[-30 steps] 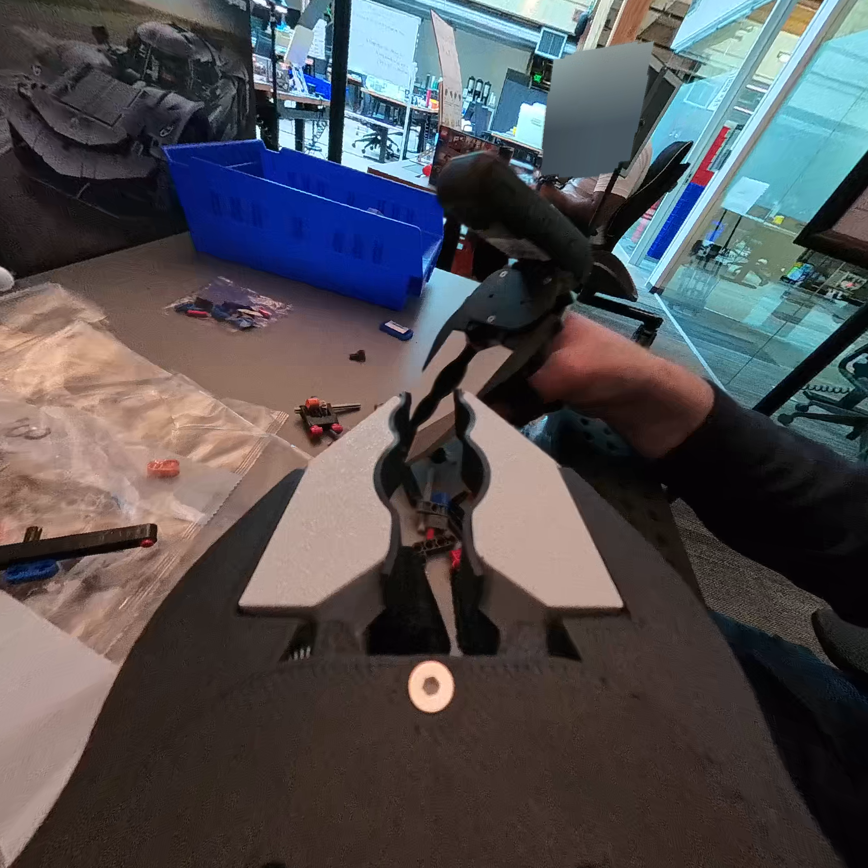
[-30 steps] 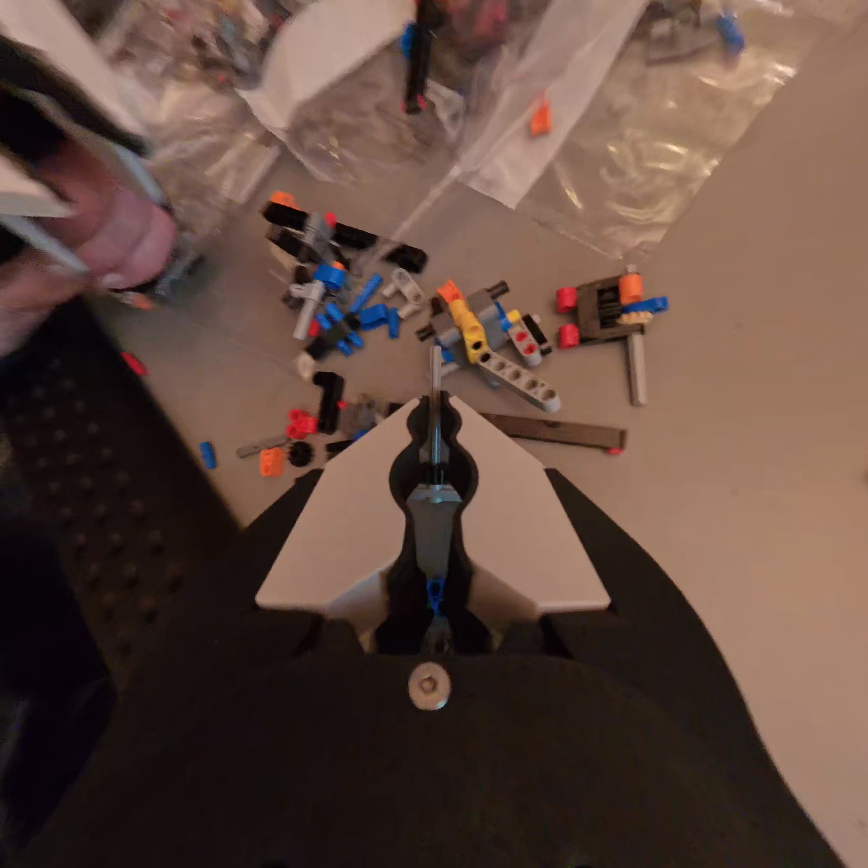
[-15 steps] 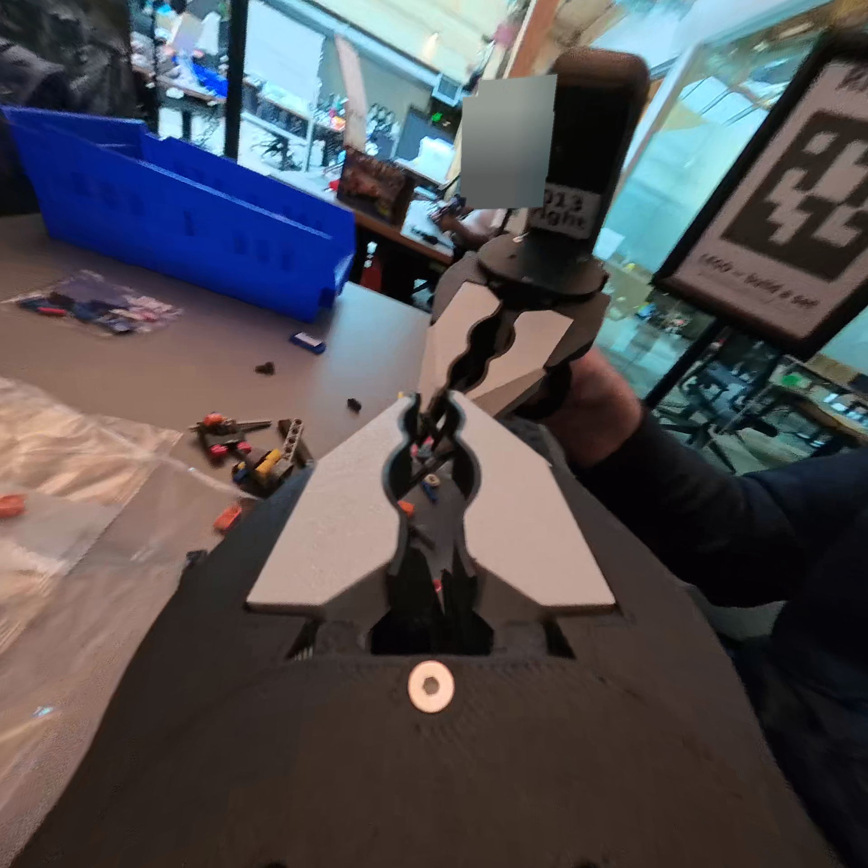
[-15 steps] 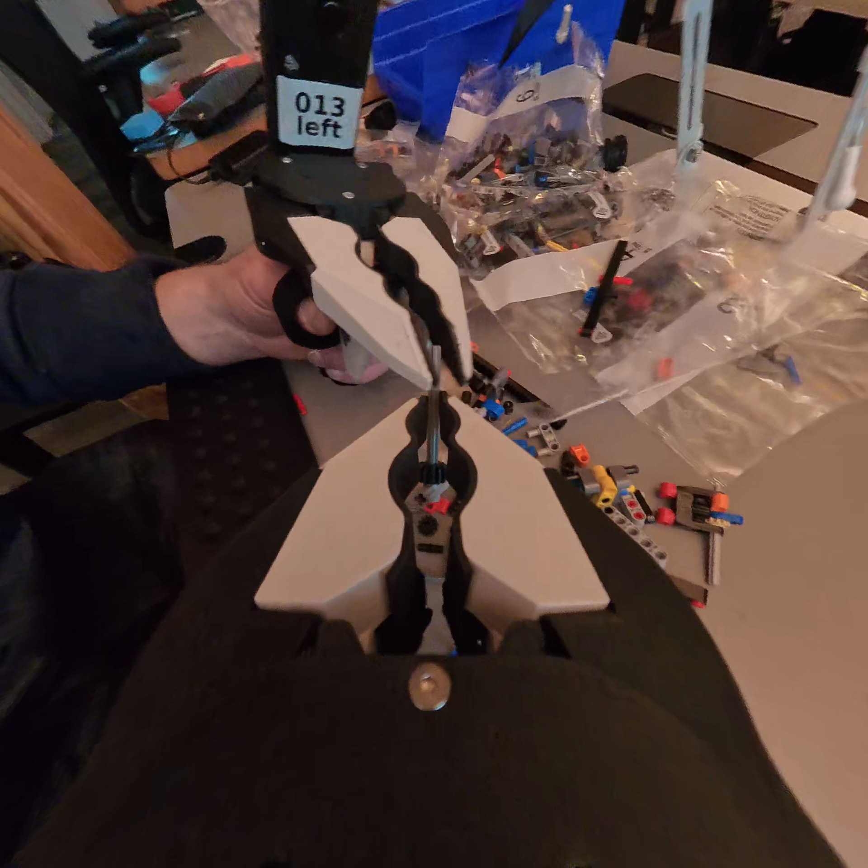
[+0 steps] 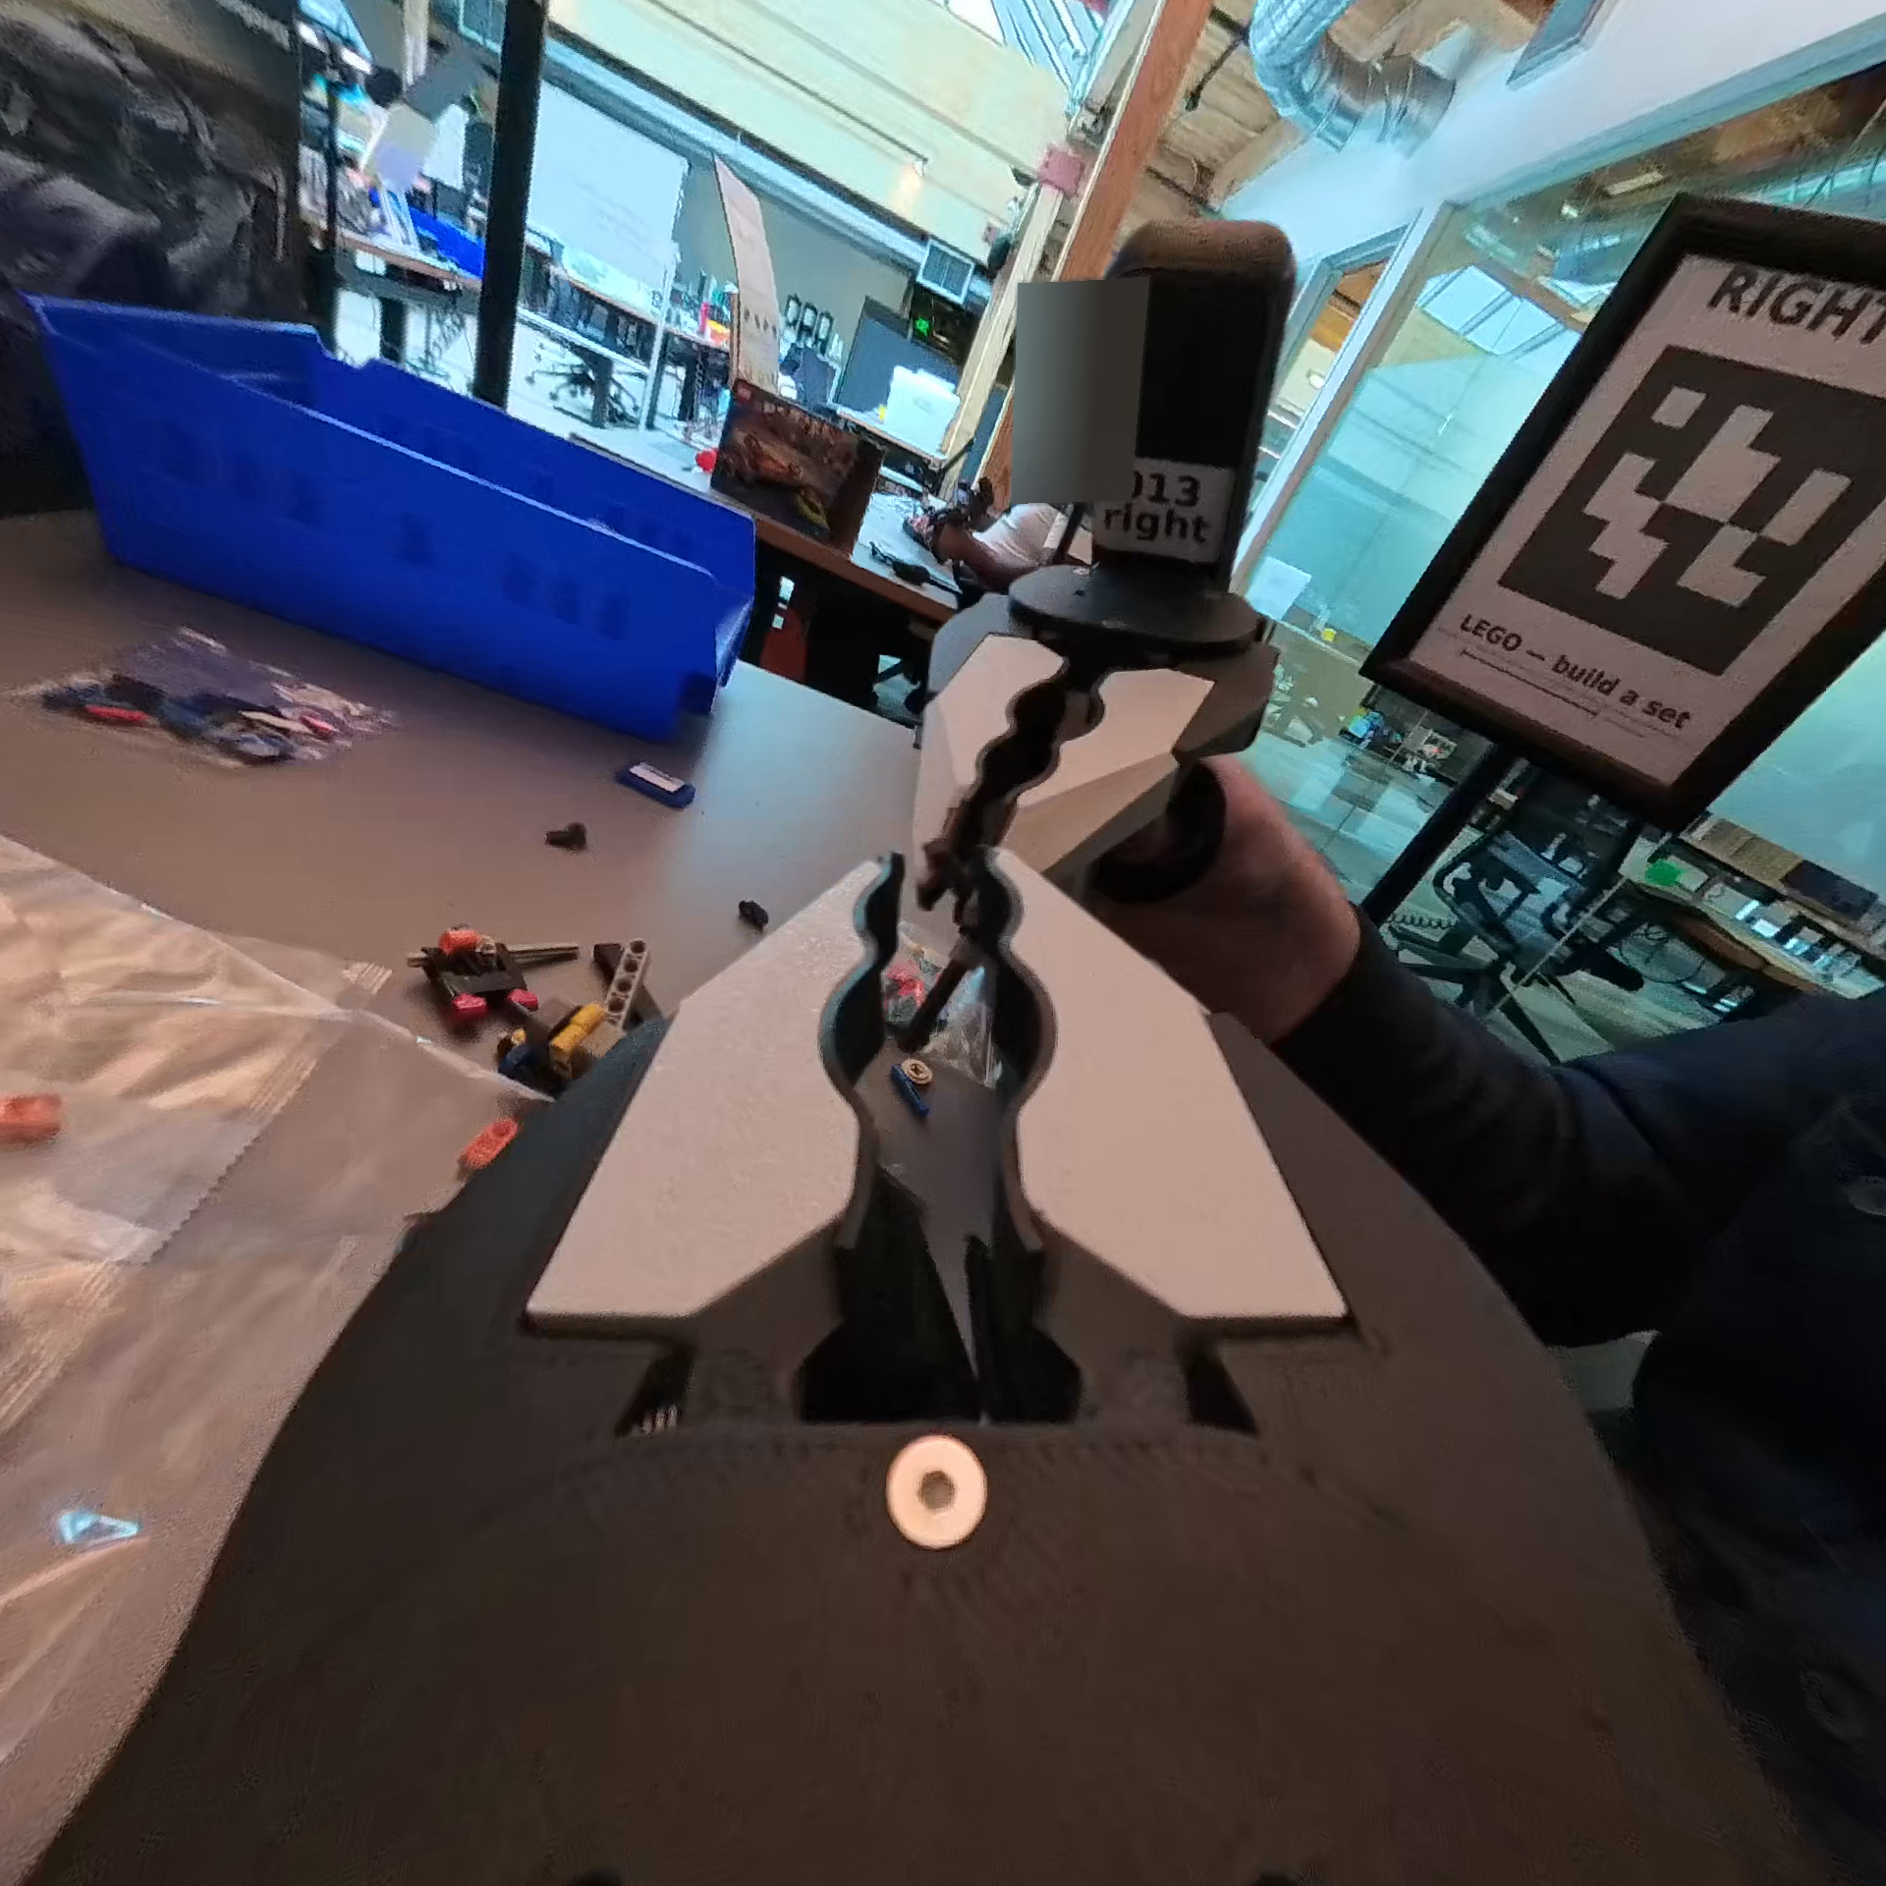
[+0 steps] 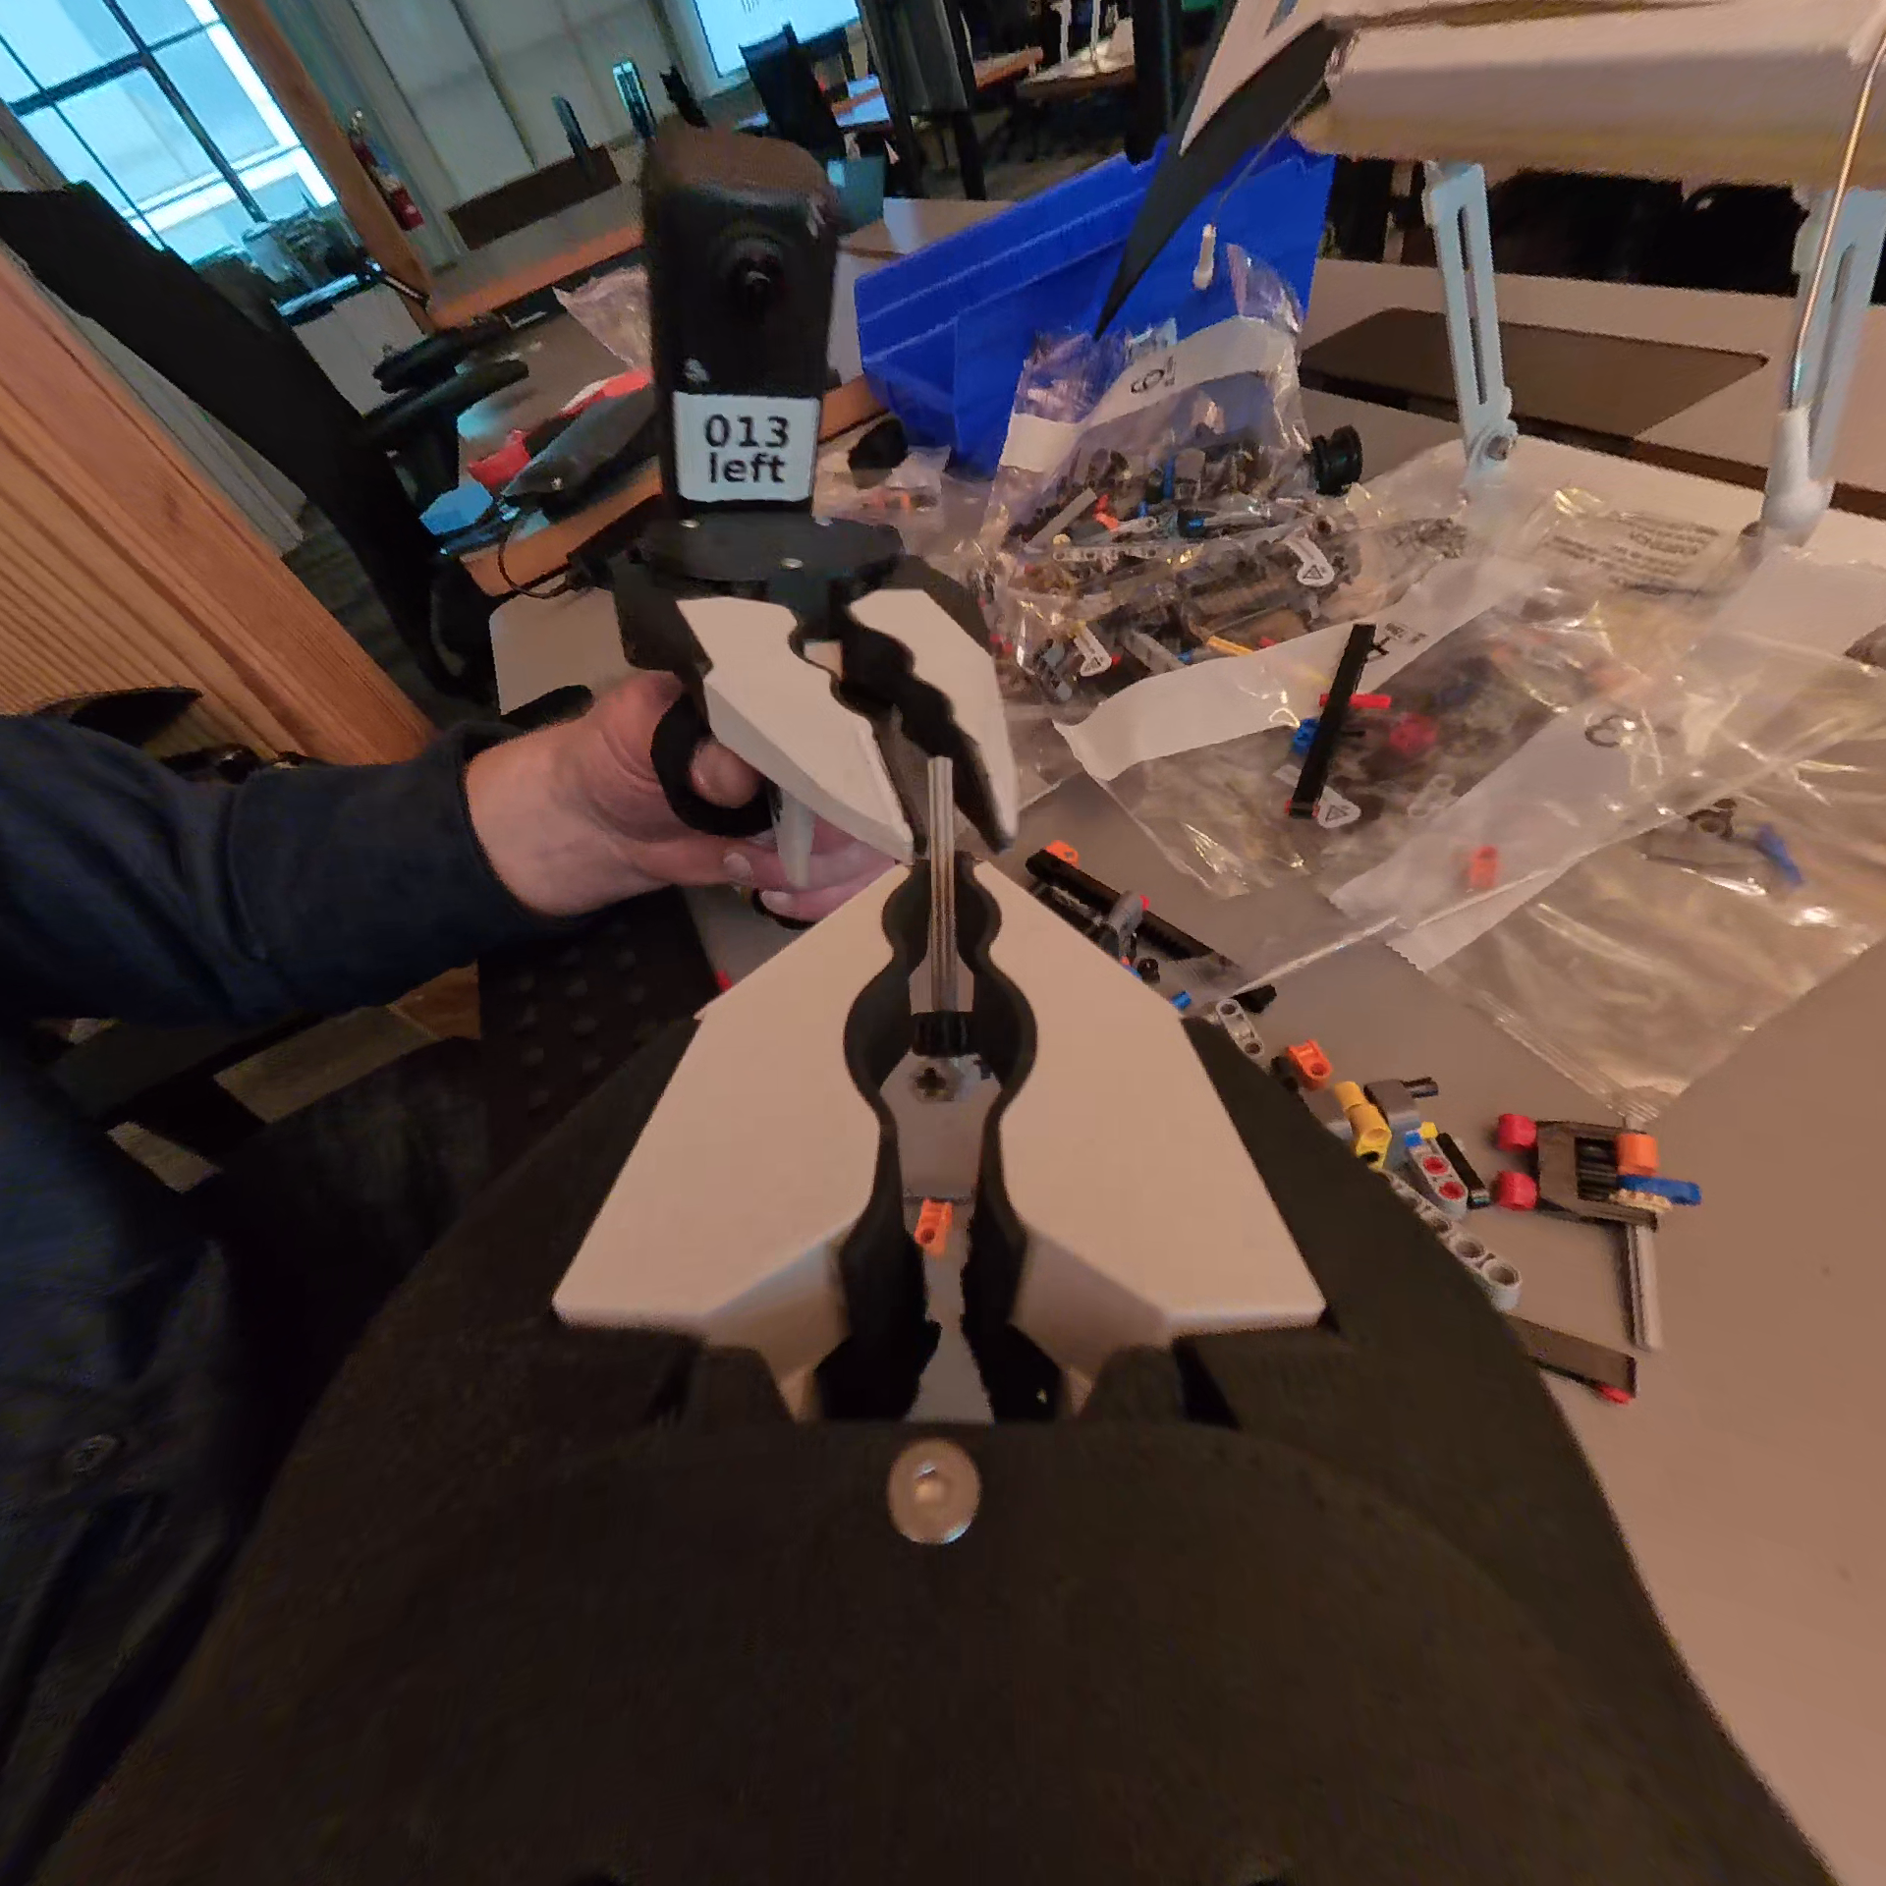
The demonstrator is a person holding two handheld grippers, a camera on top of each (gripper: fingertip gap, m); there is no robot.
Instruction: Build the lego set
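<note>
Right wrist view: right gripper (image 6: 941,898) jaws pinch a grey axle (image 6: 941,867); left gripper (image 6: 954,827) jaws gape around it; loose bricks (image 6: 1429,1143) beside.

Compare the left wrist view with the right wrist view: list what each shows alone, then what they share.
Only the left wrist view: a framed sign on a stand at the right, glass walls behind it, and a small bag of pieces in front of the blue bin.

Only the right wrist view: a full bag of lego parts, a long black beam lying on flat bags, and white stand legs.

Both: the grey axle held by the right gripper, its tip between the left gripper's open fingers, and loose pieces on the table.
</note>
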